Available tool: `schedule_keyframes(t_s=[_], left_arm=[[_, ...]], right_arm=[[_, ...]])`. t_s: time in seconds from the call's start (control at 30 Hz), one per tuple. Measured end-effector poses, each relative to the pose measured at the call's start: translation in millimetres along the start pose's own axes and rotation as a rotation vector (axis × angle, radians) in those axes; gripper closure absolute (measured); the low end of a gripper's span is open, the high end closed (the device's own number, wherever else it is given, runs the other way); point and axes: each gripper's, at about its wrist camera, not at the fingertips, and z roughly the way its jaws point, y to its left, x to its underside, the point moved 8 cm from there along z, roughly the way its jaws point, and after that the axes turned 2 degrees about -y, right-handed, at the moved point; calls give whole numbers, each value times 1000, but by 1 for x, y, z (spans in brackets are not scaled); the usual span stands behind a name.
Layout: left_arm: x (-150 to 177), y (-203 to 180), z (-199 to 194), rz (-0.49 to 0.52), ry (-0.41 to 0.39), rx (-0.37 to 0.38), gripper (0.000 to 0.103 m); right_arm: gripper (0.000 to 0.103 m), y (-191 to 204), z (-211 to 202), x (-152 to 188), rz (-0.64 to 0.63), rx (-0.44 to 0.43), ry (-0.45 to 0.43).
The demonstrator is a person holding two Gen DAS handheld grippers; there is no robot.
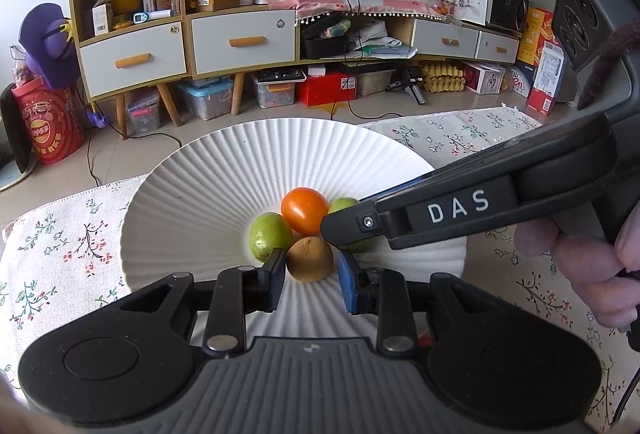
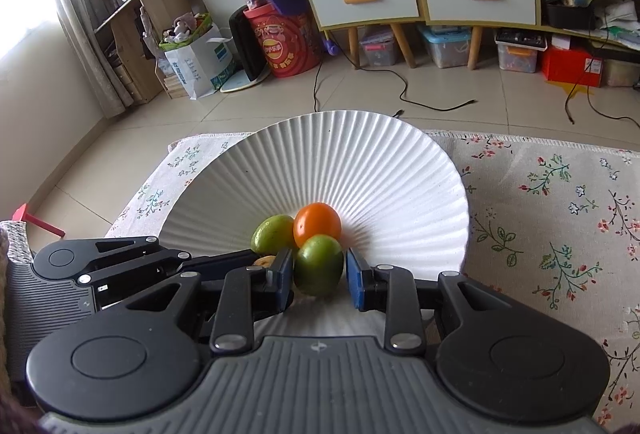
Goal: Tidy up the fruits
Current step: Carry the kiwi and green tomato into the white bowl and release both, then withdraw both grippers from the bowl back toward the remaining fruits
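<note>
Hidden or cut off: in the left wrist view the body of the right gripper point(image 2: 318, 274) crosses the right side of the white ribbed plate point(image 1: 224, 169) and covers most of the dark green fruit point(image 2: 319, 266). In the right wrist view the left gripper point(image 1: 310, 274) comes in over the plate's left near edge and leaves only a sliver of the brown fruit point(image 1: 310, 260) visible. A hand point(image 1: 592, 274) is cut off at the frame edge, right of the plate. Surface and room: the tiled floor point(image 2: 280, 101) lies beyond the plate. A long cabinet point(image 1: 240, 41) with white drawers stands well behind the plate against the wall, with storage boxes under it. The plate rests on a floral tablecloth point(image 1: 72, 242). All four fruits sit bunched at the plate's centre. The orange fruit point(image 1: 304, 209) is farthest back, and the pale green fruit point(image 1: 270, 236) is to its left. Left gripper: fingers released, with the brown fruit between the pads and a clear gap at the blue pad. Right gripper: fingers released around the dark green fruit, with a thin gap at the right pad. Both fruits rest on the plate.
</note>
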Motion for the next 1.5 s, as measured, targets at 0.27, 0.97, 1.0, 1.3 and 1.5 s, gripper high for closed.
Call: schedule_keyframes(t_s=[0.27, 0.97, 1.0, 1.3, 1.5], left_arm=[[-2, 0, -6, -3, 0, -1, 60], [8, -1, -50, -3, 10, -8, 18], [8, 0, -52, -3, 8, -8, 16], [28, 5, -72, -6, 33, -15, 6], [48, 19, -87, -18, 59, -50, 3]], right_arm=[[68, 2, -7, -3, -15, 8, -17], [38, 20, -39, 6, -84, -14, -53], [36, 22, -40, 7, -89, -17, -53], [23, 28, -53, 21, -130, -36, -49], [20, 26, -57, 34, -129, -42, -30]])
